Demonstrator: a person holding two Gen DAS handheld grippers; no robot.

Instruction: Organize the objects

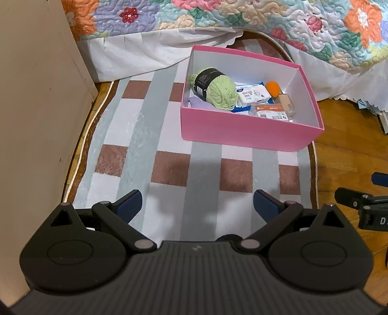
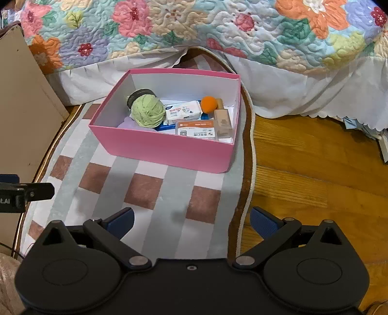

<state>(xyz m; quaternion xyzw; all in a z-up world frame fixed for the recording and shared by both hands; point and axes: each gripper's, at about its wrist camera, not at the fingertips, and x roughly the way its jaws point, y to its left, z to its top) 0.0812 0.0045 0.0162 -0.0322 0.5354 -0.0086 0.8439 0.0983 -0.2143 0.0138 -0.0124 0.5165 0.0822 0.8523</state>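
Pink box (image 1: 242, 132) stands open on the striped rug (image 1: 135, 135), close to the bed with the flowered quilt (image 1: 266, 21) and its white skirt (image 2: 303, 89). Inside it lie one ball of green yarn (image 1: 222, 90), one white packet (image 1: 253, 94), one orange round sponge (image 2: 209, 104), one beige bottle (image 2: 223, 120), one orange-and-white packet (image 2: 196, 128), and something lilac and something blue, both half hidden. A beige panel (image 1: 36, 121) rises at the left of the rug, and wooden floor (image 2: 315, 169) lies at the right. The left gripper (image 1: 197, 206) and the right gripper (image 2: 191, 221) both hover over the rug in front of the box, fingers spread wide, holding nothing.
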